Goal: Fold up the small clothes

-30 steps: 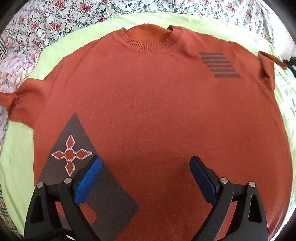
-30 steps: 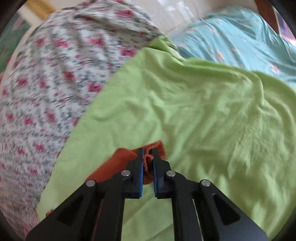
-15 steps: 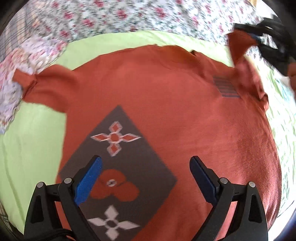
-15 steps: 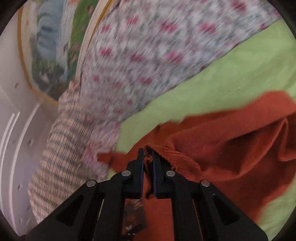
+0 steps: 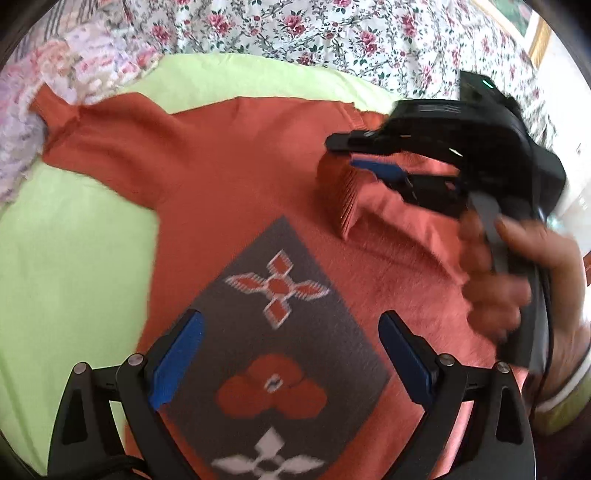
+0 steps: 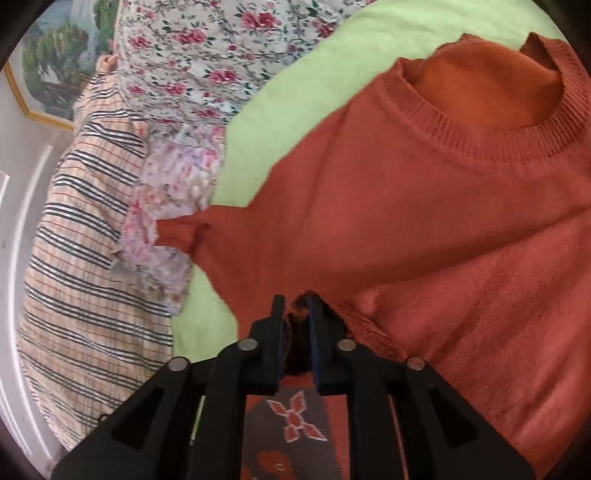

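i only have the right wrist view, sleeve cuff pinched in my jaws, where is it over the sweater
Observer: The left wrist view shows the right gripper carrying the ribbed cuff inward over the sweater chest, above the grey patterned panel.
Operator: and the left gripper
Observer: The left gripper is open, over that panel, gripping nothing.
Operator: other sleeve
Observer: The other sleeve lies unfolded, spread toward the floral bedding.
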A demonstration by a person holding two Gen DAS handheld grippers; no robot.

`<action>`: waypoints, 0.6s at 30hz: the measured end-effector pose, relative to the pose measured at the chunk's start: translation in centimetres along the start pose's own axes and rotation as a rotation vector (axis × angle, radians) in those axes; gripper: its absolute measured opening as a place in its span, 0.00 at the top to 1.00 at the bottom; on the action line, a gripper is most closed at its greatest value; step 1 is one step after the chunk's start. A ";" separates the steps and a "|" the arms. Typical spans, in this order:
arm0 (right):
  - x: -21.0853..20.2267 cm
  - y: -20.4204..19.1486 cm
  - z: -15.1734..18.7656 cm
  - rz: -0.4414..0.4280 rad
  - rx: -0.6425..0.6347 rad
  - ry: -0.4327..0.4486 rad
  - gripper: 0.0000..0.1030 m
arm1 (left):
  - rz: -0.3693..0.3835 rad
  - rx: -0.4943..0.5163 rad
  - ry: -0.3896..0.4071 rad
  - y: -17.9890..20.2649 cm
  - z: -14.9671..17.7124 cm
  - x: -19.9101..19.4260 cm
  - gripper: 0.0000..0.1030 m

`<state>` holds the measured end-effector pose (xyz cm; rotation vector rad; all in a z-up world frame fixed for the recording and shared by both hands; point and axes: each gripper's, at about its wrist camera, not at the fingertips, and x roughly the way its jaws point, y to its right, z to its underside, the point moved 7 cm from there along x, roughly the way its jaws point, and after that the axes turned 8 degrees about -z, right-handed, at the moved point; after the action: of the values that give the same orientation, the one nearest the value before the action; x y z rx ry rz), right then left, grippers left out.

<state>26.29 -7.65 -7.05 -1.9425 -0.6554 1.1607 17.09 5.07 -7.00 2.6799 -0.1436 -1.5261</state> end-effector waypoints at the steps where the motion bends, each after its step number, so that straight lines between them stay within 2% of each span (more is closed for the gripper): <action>1: -1.0 0.0 0.1 -0.004 -0.002 0.016 0.61 | 0.018 -0.011 -0.007 0.3 -0.3 0.5 0.07; 2: -1.8 0.0 0.1 -0.006 -0.003 0.029 0.45 | 0.040 -0.025 -0.014 0.7 -0.8 1.2 0.07; 3: -3.6 -0.1 0.2 -0.011 -0.018 0.066 0.42 | 0.070 -0.038 -0.023 1.3 -1.4 2.0 0.07; 8: -10.5 0.8 2.1 0.022 -0.028 0.180 0.42 | 0.169 -0.120 -0.093 3.6 -3.8 5.9 0.07; 12: -15.6 2.7 4.2 0.071 -0.001 0.279 0.42 | 0.178 -0.220 -0.104 3.9 -6.5 8.6 0.04; 13: -16.3 3.2 4.6 0.082 0.009 0.293 0.42 | 0.164 -0.236 -0.100 3.8 -7.2 9.1 0.06; 16: -18.5 5.6 5.6 0.099 0.074 0.337 0.42 | 0.080 -0.193 -0.096 3.8 -8.4 10.2 0.36; 18: -19.3 6.3 6.1 0.094 0.098 0.346 0.42 | 0.099 -0.166 -0.081 3.4 -7.6 9.6 0.38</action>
<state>12.34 -23.47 -4.42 -2.0402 -0.3211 0.8627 28.28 0.71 -11.00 2.4480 -0.1443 -1.5451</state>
